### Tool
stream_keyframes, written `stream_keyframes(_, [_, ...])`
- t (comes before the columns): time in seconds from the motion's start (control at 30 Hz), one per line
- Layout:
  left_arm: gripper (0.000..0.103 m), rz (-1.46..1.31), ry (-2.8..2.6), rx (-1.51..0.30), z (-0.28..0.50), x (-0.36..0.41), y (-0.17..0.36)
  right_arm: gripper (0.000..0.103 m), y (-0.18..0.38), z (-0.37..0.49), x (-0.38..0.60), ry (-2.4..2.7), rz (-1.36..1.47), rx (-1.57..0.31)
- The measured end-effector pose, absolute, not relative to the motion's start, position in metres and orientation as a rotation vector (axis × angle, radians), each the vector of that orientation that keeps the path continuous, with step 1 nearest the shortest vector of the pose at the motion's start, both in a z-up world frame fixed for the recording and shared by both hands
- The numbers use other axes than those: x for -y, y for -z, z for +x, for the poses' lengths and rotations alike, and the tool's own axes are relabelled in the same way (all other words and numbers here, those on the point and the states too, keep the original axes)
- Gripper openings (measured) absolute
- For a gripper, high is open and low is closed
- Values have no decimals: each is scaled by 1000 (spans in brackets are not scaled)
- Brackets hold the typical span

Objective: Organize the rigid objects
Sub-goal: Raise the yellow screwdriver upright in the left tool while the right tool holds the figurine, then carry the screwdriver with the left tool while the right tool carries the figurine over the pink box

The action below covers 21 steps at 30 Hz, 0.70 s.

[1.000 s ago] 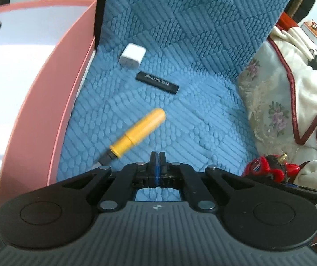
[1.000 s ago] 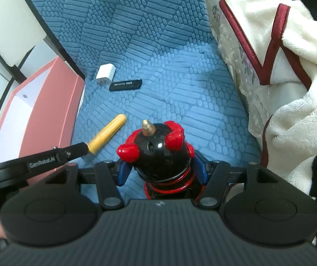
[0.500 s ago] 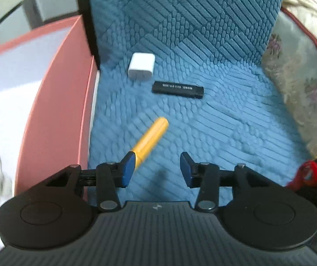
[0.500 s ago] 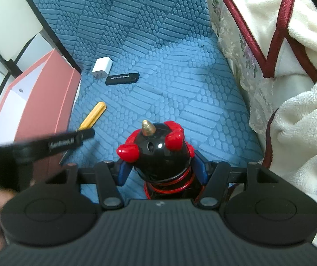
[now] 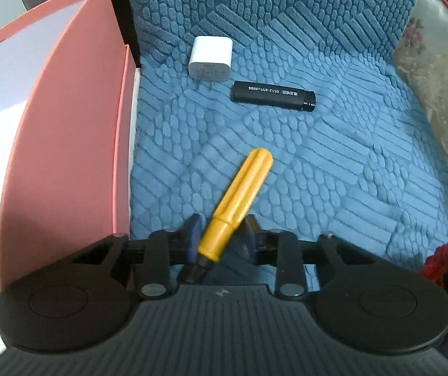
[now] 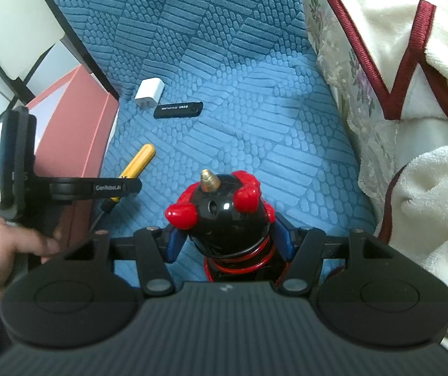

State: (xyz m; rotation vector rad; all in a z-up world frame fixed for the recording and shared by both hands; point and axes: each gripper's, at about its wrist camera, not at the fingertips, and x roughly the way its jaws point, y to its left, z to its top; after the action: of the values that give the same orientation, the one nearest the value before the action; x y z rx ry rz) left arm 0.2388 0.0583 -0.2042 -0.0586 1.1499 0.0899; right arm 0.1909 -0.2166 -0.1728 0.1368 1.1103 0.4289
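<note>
Blue textured cushion carries your work. Your left gripper is closing around the yellow-handled screwdriver near the cushion's left edge, beside the pink box. Your right gripper stays clamped on the red-and-black toy figure.

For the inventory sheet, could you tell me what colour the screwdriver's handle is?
Yellow-orange; the screwdriver shows best in the left wrist view.

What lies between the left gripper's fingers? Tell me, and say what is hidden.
The left gripper is closing around the yellow-handled screwdriver, which lies on the blue cushion. Its handle and dark collar show; the gripper body covers the shaft and tip. Whether both pads touch is unclear.
</note>
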Motion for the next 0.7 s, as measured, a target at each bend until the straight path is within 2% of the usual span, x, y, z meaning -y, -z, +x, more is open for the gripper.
stream_keyframes(0.1, [19, -65, -102, -1149, 234, -57, 202, 61, 174, 191, 213, -423, 121, -1117])
stream_keyframes(0.43, [19, -219, -107, -1091, 198, -52, 177, 61, 164, 186, 206, -431, 76, -1094])
stream_keyframes(0.7, [19, -324, -68, -1049, 158, -49, 136, 61, 140, 162, 199, -441, 45, -1068])
